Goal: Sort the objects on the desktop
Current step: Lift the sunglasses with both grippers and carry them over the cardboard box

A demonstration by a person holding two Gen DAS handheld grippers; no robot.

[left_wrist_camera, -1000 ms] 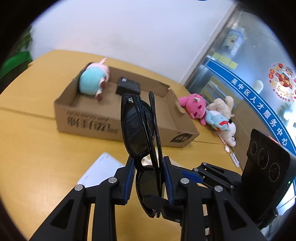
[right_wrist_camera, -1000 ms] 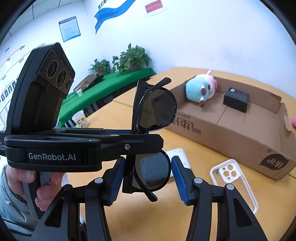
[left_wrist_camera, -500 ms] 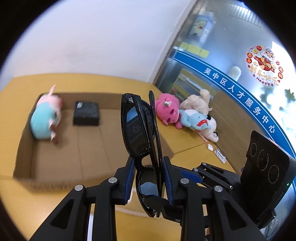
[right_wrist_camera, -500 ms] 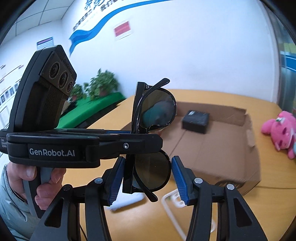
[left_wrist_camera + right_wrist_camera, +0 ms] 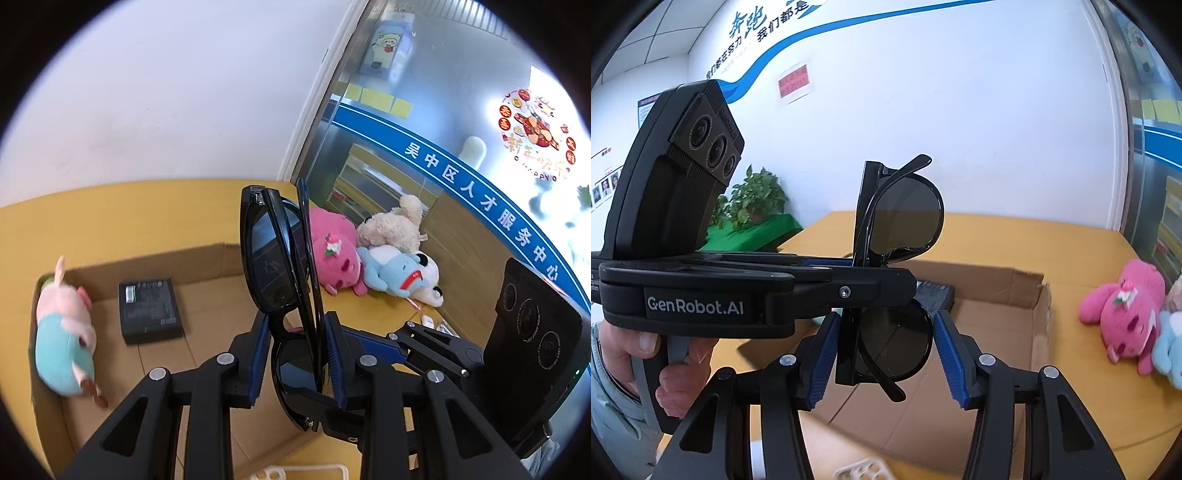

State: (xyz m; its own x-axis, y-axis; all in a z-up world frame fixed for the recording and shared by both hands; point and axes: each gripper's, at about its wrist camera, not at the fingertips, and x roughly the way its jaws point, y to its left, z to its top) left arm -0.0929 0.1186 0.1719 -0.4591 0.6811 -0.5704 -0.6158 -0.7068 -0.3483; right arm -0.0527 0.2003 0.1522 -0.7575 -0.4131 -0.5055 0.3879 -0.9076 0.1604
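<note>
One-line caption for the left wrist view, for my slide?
Left gripper clamps folded black sunglasses above a cardboard box holding a plush pig and a black case.

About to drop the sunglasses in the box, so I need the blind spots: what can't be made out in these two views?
- Box floor under the sunglasses: left wrist view, hidden by the frame and the left tongs.
- Black box: right wrist view, mostly behind the left gripper body.
- White phone case: cut off by the bottom edge.
- Teal and pink plush: motion-blurred.
- Right tongs touching the lower lens: cannot tell.
</note>
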